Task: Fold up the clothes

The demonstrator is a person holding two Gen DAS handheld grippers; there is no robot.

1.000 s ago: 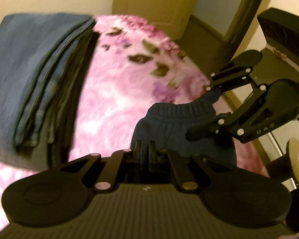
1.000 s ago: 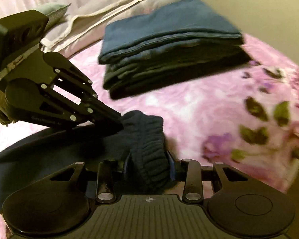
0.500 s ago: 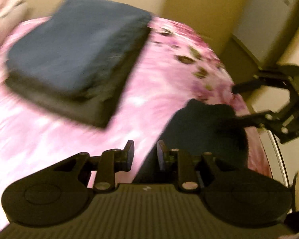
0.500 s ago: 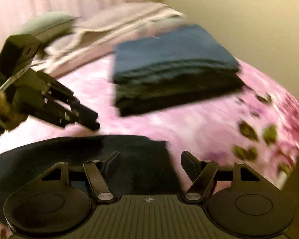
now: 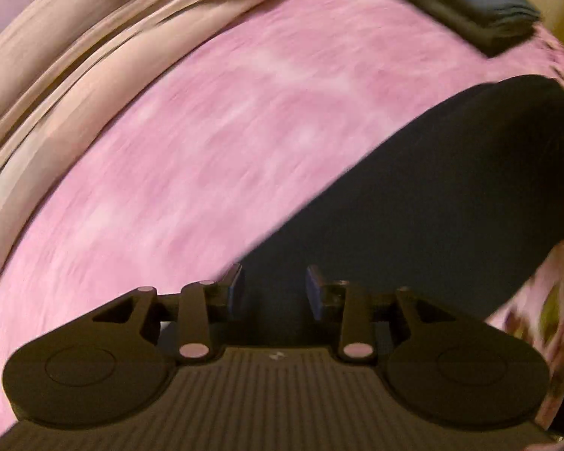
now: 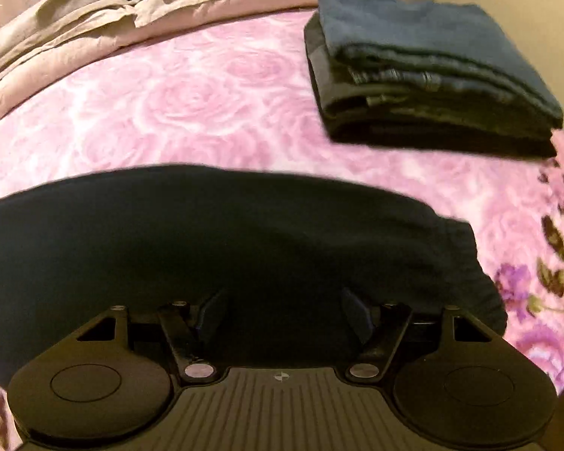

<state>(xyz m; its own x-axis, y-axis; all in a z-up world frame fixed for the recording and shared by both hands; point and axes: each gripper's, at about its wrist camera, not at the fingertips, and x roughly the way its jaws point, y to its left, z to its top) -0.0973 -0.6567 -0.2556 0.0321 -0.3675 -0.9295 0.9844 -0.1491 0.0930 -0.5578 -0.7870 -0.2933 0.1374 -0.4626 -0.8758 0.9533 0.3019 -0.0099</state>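
You have the dark navy soft garment (image 6: pixel 214 248) lying flat in a long band on the pink rose-patterned blanket (image 6: pixel 191 86), so the step in hand seems to be the pause between two folds: the cloth is laid down and both tools are free of it. Your right gripper (image 6: pixel 282 310) stands wide above the middle of the garment, and nothing is pressed between its pads. Your left gripper (image 5: pixel 274 288) is opening; its jaws are still rather narrow, with only the garment's edge under them and no cloth pinched. This view is much blurred.

The stack of folded blue and dark clothes (image 6: pixel 432 71) rests at 1 o'clock from the right gripper, well apart from the garment.

For the next move, I think you need to take the two ends of the band and bring one end over the other.
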